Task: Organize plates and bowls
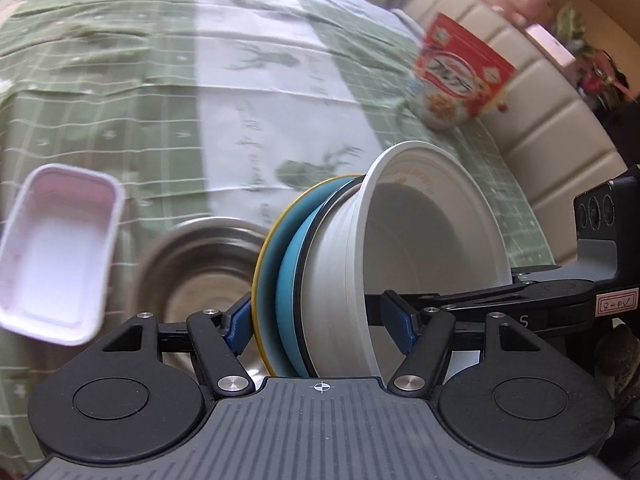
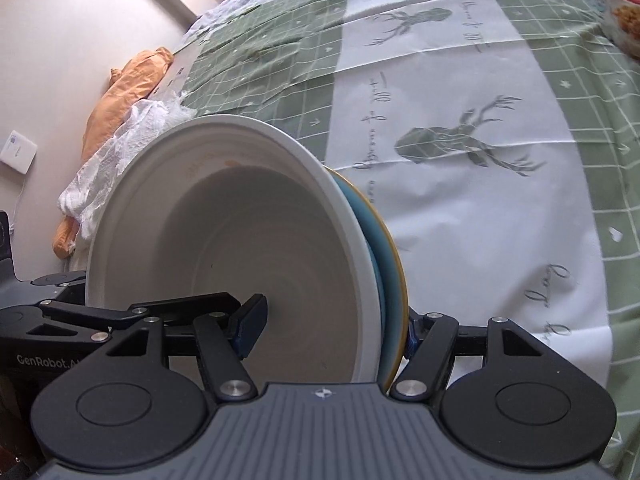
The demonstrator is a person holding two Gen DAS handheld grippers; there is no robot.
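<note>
Green checked tablecloth (image 1: pixel 120 92) lies below; your left gripper (image 1: pixel 320 322) and right gripper (image 2: pixel 332 326) both clamp the white bowl (image 1: pixel 404 248) and blue plate (image 1: pixel 276 264) stack sideways, sharing its load.

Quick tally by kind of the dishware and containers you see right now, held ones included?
Bowls: 2, the white bowl and the steel bowl.
Plates: 1, the blue plate with a yellow rim, stacked behind the white bowl; anything between them is hidden.
Trays: 1, the white rectangular tray.
Cereal bags: 1, the red cereal bag.
Total: 5
</note>
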